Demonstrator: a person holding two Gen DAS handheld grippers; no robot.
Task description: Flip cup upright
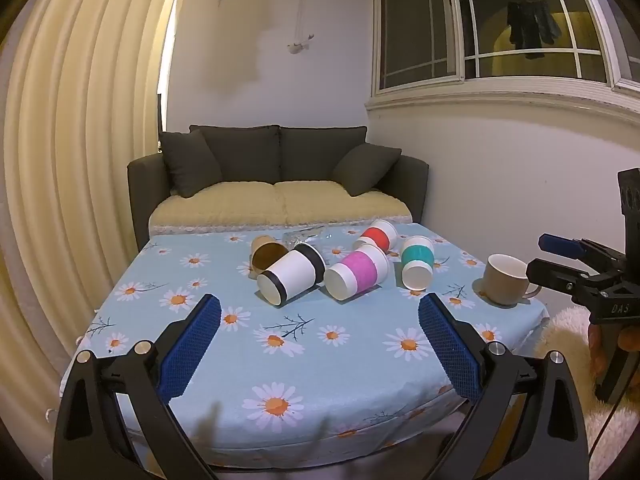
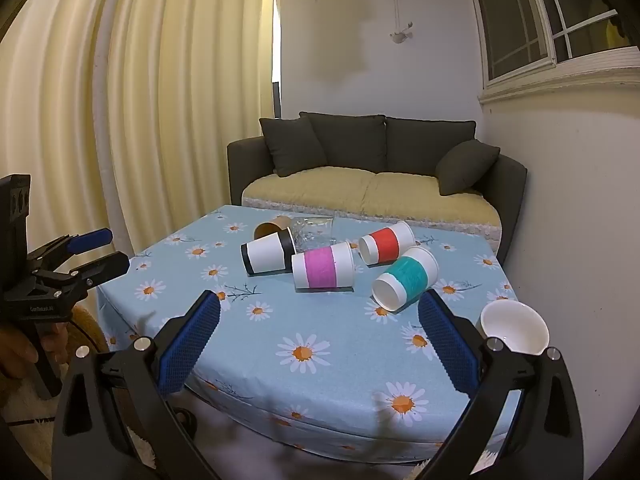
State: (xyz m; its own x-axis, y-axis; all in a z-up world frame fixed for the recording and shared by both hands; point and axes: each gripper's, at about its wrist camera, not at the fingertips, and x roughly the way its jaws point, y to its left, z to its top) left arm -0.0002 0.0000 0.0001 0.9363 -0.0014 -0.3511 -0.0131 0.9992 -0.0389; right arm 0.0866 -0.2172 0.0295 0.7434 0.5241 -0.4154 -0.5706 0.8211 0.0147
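Note:
Several paper cups lie on their sides on the daisy tablecloth (image 1: 280,344): a black-banded cup (image 1: 290,276) (image 2: 267,257), a pink-banded cup (image 1: 356,274) (image 2: 323,267), a red-banded cup (image 1: 376,235) (image 2: 386,243), a teal-banded cup (image 1: 417,262) (image 2: 404,278) and a brown cup (image 1: 267,254) (image 2: 273,225). A beige mug (image 1: 505,279) (image 2: 514,326) stands upright at the right edge. My left gripper (image 1: 320,308) (image 2: 98,252) is open and empty near the front edge. My right gripper (image 2: 320,304) (image 1: 560,258) is open and empty, beside the mug.
A clear glass (image 2: 314,230) lies behind the cups. A dark sofa (image 1: 276,184) stands behind the table, cream curtains (image 1: 80,160) hang at the left, and a wall with a window (image 1: 500,40) is at the right. A fluffy rug (image 1: 568,332) lies below the table's right side.

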